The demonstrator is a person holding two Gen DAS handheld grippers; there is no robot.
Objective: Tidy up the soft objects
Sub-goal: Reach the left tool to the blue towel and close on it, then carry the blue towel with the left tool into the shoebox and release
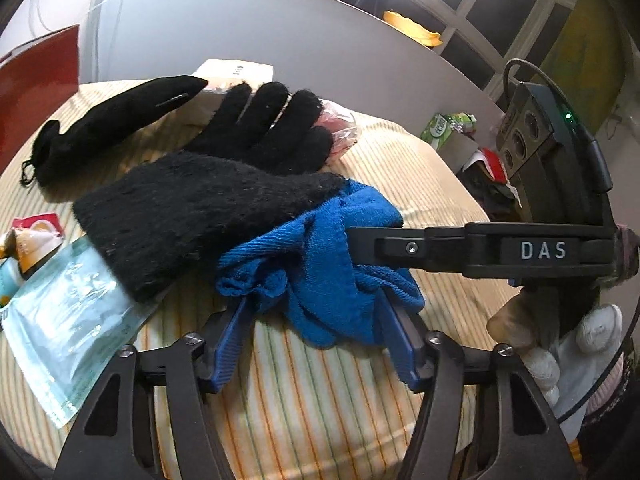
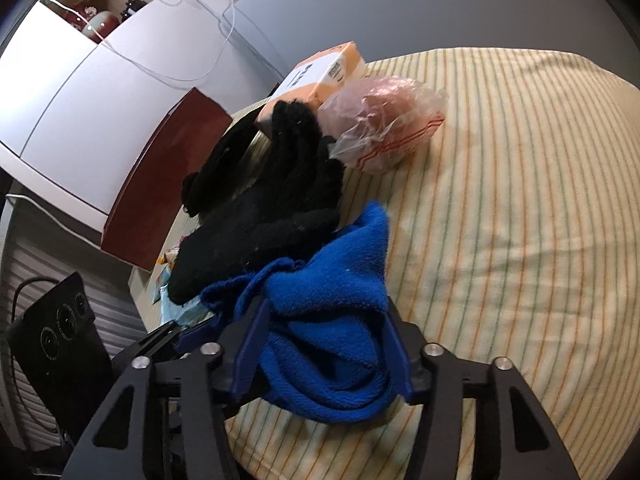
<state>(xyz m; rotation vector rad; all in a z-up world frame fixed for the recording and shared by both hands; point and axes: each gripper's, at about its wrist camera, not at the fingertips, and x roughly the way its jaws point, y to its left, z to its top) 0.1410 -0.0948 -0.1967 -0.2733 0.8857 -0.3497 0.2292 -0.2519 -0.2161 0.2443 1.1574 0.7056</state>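
A crumpled blue cloth [image 1: 320,264] lies on the striped tablecloth [image 1: 304,400]. My left gripper [image 1: 316,316] has its blue fingers on either side of the cloth's near part, closed in on it. My right gripper [image 2: 324,340] also grips the blue cloth [image 2: 328,320] between its blue fingers; in the left wrist view its black arm marked DAS reaches in from the right [image 1: 480,248]. A black knit glove [image 1: 208,192] lies partly over the cloth's far edge. A black pouch [image 1: 116,120] lies behind it. The glove also shows in the right wrist view [image 2: 276,200].
A pale blue plastic packet [image 1: 68,320] lies under the glove's cuff at left, with small snack packets [image 1: 28,240] beside it. A clear bag with pink contents [image 2: 384,120] and an orange box [image 2: 320,76] sit at the far end. A red-brown box [image 2: 168,172] stands left.
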